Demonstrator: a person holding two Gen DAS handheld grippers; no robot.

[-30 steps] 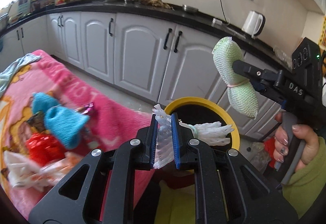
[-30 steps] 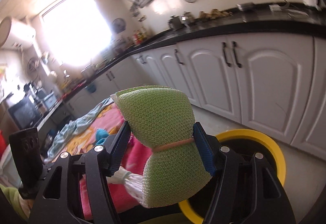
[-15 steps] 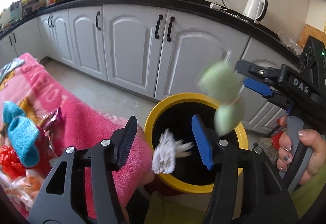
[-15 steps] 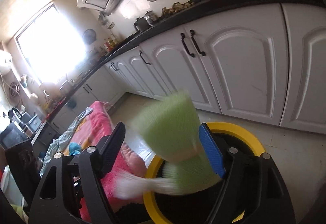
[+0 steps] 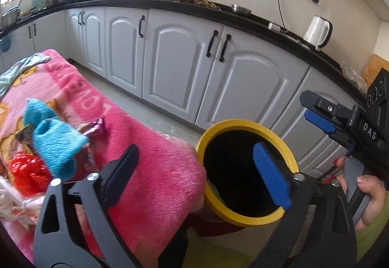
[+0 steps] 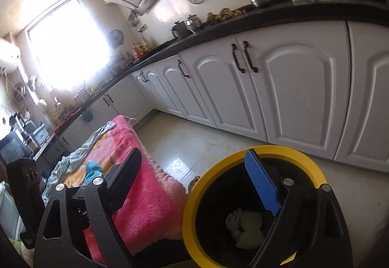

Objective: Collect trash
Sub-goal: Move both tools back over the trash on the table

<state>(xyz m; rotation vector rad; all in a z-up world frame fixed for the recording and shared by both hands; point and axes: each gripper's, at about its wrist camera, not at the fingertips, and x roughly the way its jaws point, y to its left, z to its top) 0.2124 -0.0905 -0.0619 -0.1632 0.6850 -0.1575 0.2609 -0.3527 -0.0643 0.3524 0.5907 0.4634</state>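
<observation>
Over round yellow-rimmed black bin [image 6: 255, 153]: right gripper [image 6: 194, 185] and left gripper [image 5: 194, 170], jaws opening, nothing between. Right view alone shows pale green mesh sponge [image 6: 250, 226] and white shredded bundle [image 6: 232, 221] at bin bottom; left view alone shows blue sponge [image 5: 54, 143] and red wrapper [image 5: 24, 170] on pink blanket [image 5: 150, 165].

The bin [image 6: 192, 204] stands just right of the blanket [image 6: 143, 197], cabinets [image 6: 287, 97] behind both.

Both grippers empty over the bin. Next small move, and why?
Probably swing the left hand-held gripper back to the blue foam on the pink blanket. Its jaws are opening with nothing between them, two pieces lie in the bin, and trash remains on the blanket.
</observation>
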